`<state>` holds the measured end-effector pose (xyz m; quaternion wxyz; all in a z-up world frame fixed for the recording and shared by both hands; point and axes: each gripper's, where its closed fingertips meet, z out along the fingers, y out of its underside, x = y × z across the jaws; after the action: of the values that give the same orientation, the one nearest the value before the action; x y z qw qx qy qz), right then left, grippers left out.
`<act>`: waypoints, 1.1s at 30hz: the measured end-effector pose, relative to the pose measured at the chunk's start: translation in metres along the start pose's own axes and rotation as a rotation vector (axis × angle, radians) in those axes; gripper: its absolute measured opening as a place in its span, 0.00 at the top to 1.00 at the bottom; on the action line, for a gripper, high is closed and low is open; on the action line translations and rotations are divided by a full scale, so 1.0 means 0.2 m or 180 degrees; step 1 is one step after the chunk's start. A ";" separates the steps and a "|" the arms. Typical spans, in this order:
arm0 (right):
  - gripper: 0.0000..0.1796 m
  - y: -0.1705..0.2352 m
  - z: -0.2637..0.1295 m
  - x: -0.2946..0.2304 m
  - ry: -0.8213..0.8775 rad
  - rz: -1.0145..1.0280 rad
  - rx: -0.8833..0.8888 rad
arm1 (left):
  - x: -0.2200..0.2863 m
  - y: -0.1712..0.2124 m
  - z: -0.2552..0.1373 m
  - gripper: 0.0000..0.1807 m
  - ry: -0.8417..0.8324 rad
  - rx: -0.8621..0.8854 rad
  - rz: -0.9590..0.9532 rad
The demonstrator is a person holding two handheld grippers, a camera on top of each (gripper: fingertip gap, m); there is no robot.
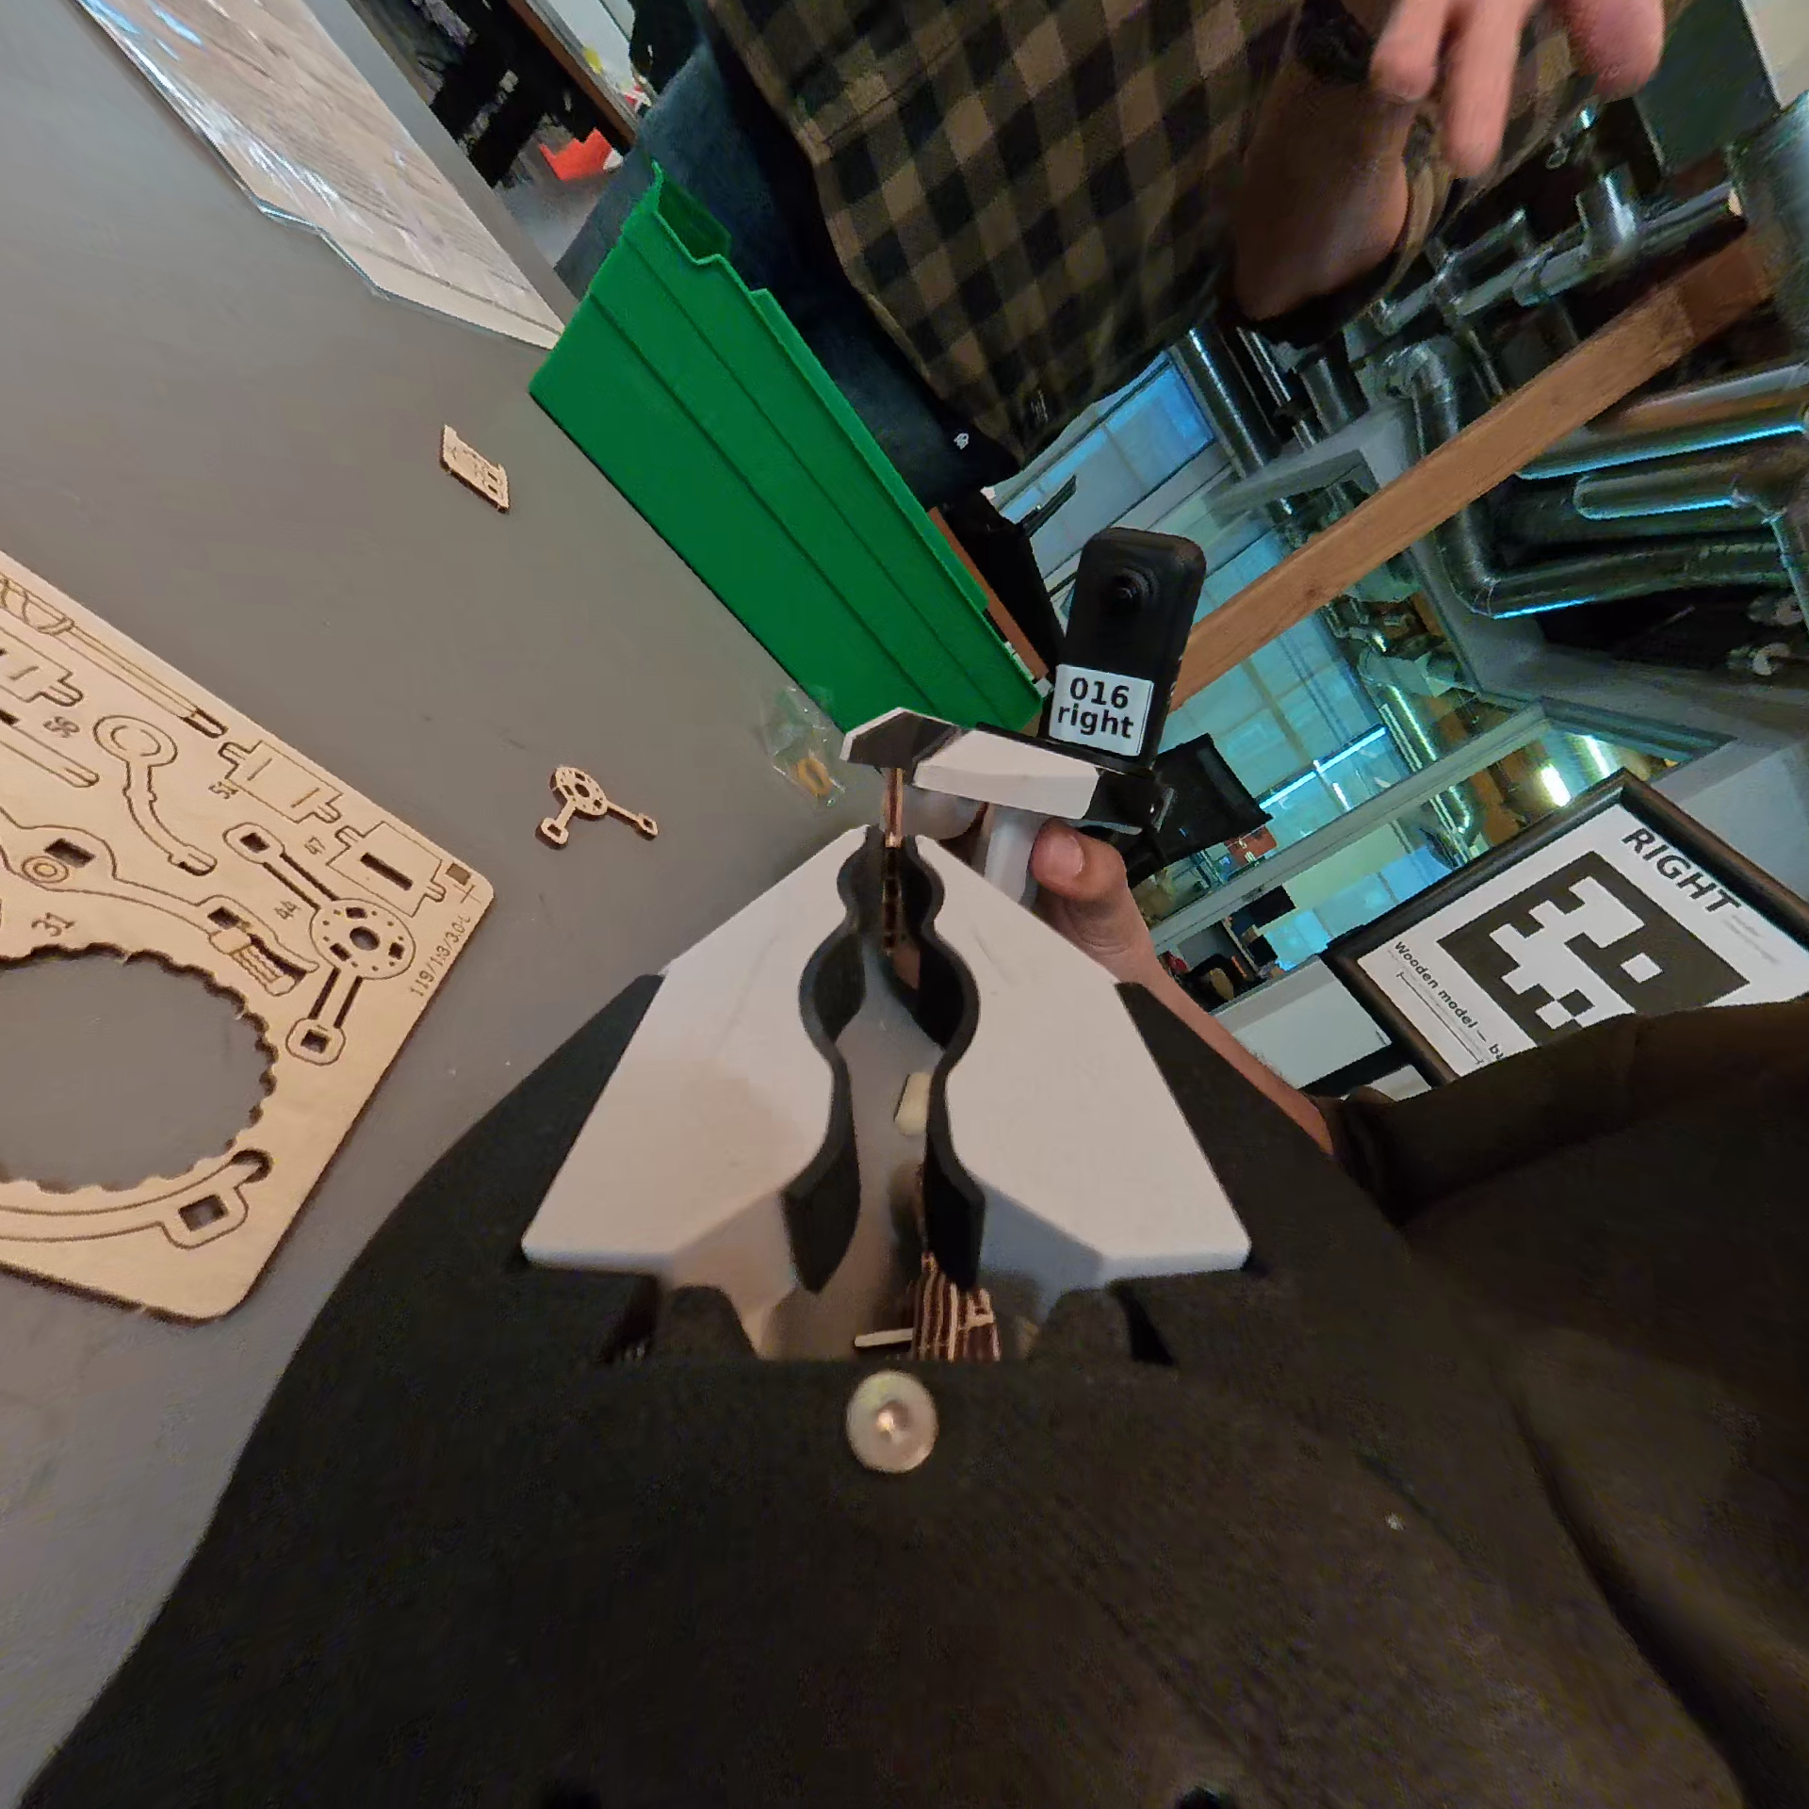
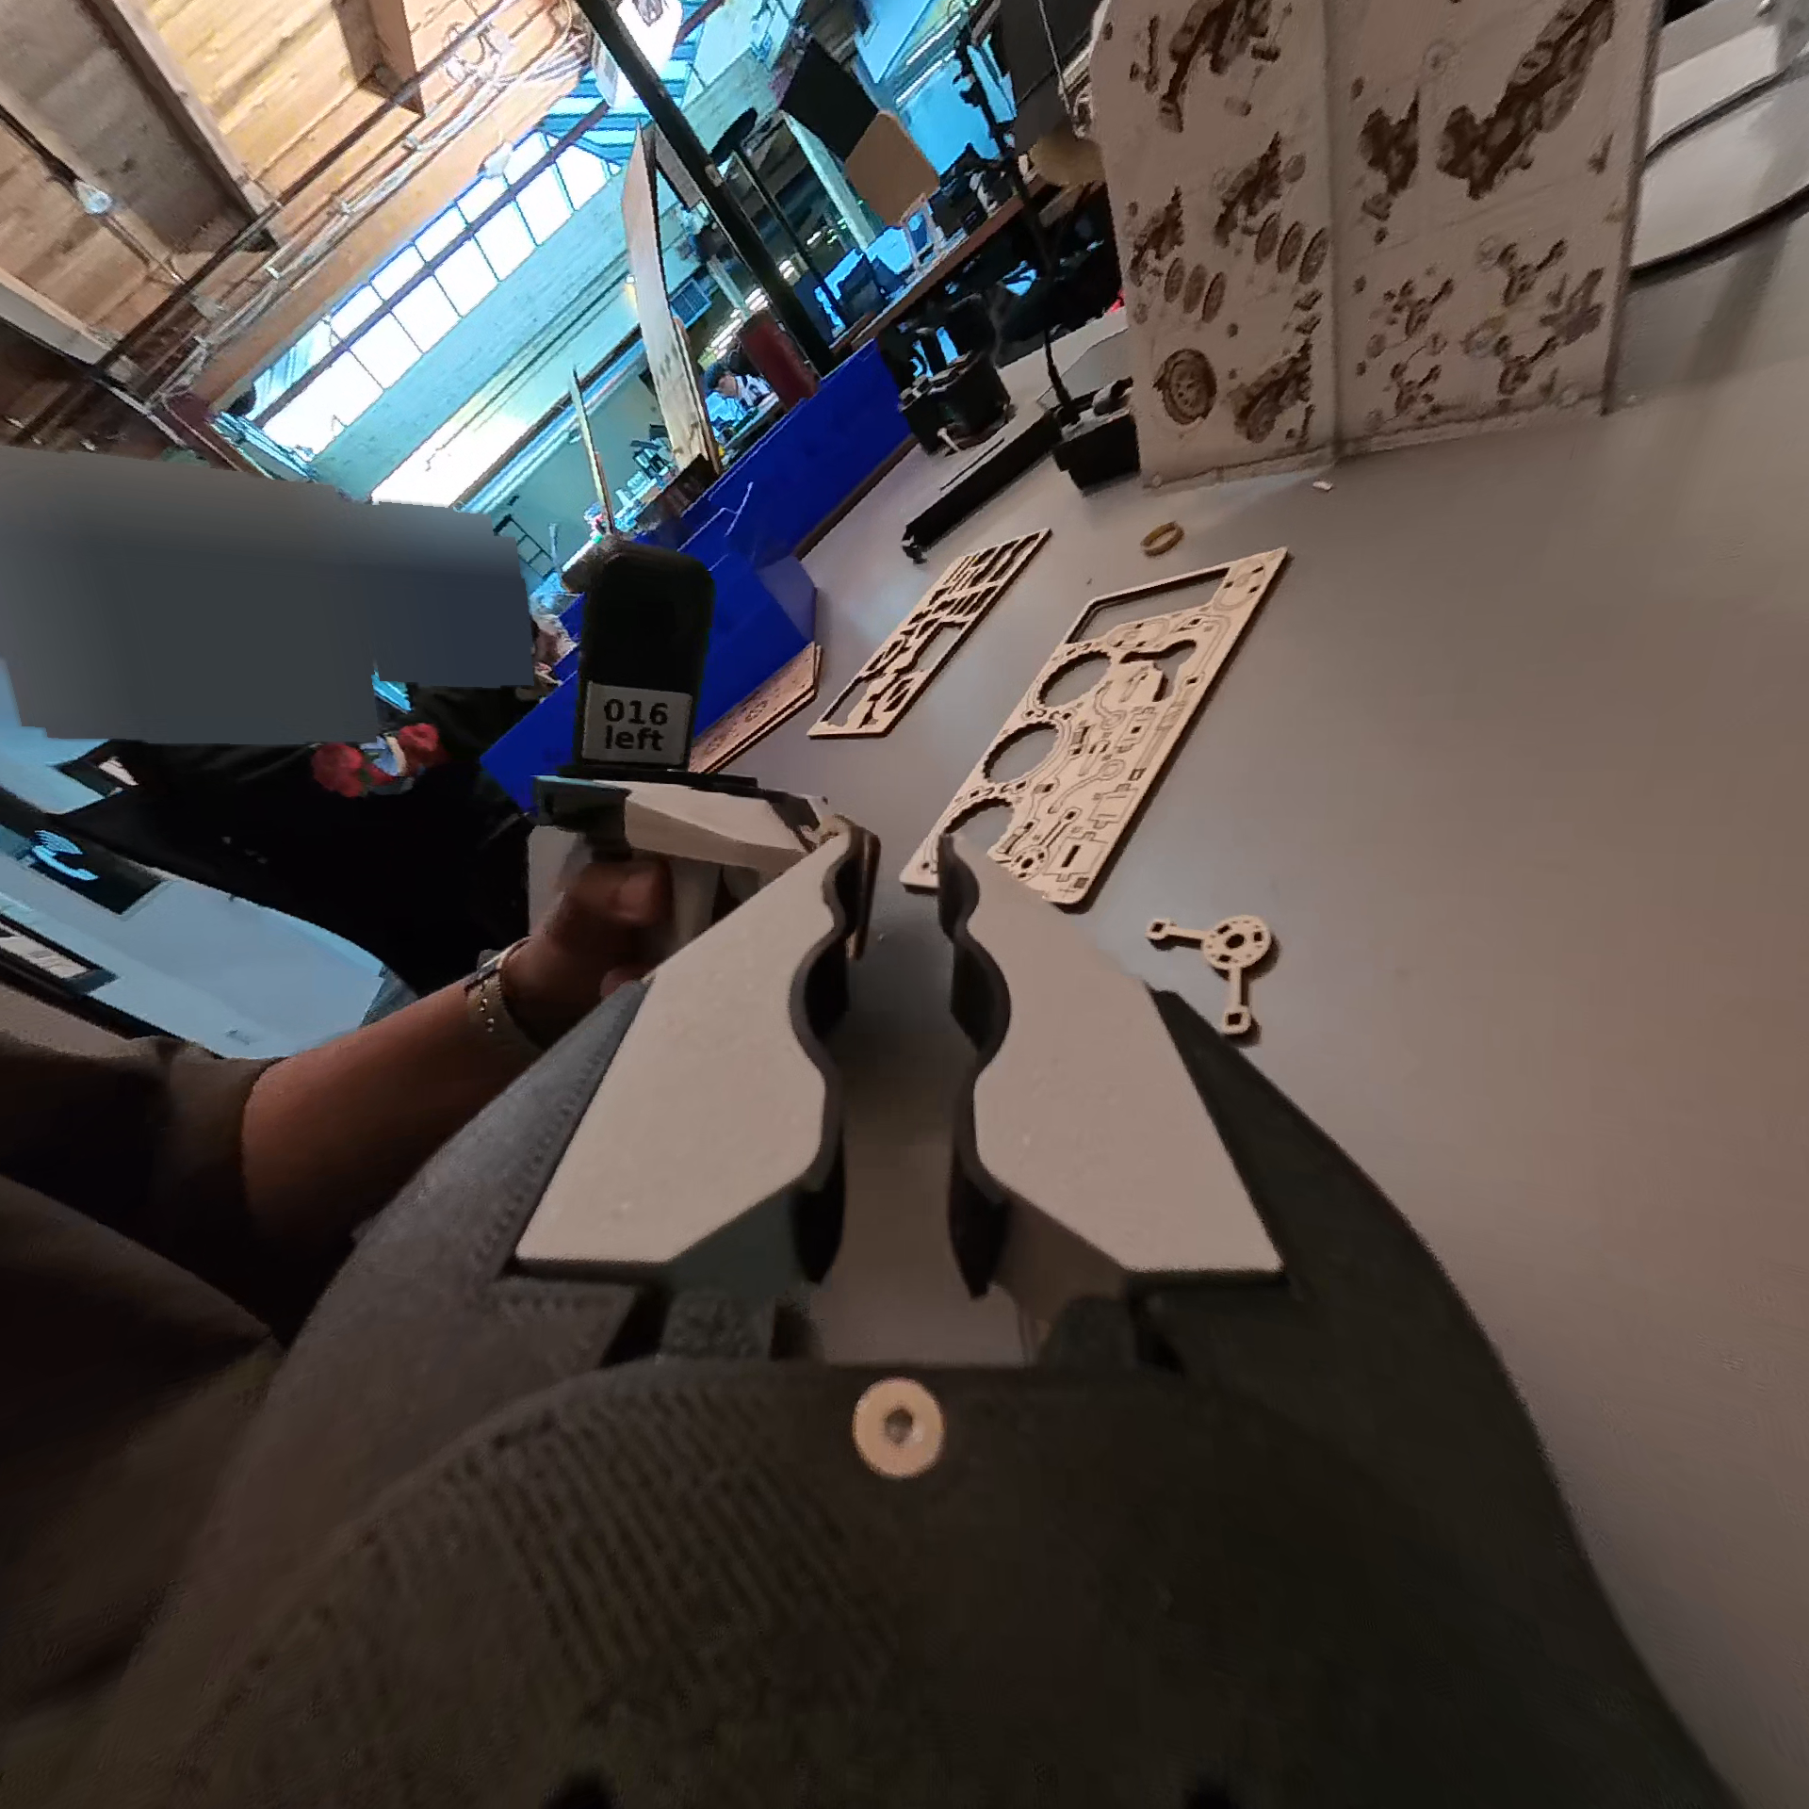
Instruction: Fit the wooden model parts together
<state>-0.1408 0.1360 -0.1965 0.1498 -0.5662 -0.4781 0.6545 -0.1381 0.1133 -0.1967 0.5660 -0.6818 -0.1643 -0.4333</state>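
1. My left gripper point(image 1: 893, 871): jaws pressed in on a thin wooden part point(image 1: 893, 896) held edge-on between the tips; its upper end pokes past them.
2. My right gripper point(image 2: 905, 852): jaws spread, grey table showing through the gap. In the left wrist view its tips sit just above the held part's top edge; whether they touch it I cannot tell.
3. A loose spoked wooden piece point(image 2: 1224, 954) lies flat on the table point(image 2: 1468, 881), just right of my right fingers, bare table all round it.
4. The cut-out wooden sheet point(image 2: 1096, 724) lies beyond it, its near corner hidden behind my right fingertip. A second fretted sheet point(image 2: 930, 636) sits beside that, a strip of table between them.
5. Left wrist view: a small wooden tab point(image 1: 475, 467) lies alone near the green bin point(image 1: 744, 470).
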 end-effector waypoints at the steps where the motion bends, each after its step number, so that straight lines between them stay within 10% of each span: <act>1: 0.93 0.00 0.00 0.00 0.0021 -0.0012 -0.0002 | 0.00 0.00 0.00 1.00 -0.0004 0.0006 -0.0001; 33: 0.97 0.07 0.04 0.02 0.0209 -0.0097 -0.0269 | -0.05 0.04 0.02 1.00 -0.0361 -0.0172 0.0253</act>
<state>-0.1439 0.1287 -0.2097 0.1513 -0.5859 -0.5088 0.6124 -0.1360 0.1176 -0.2095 0.5539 -0.7263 -0.1572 -0.3754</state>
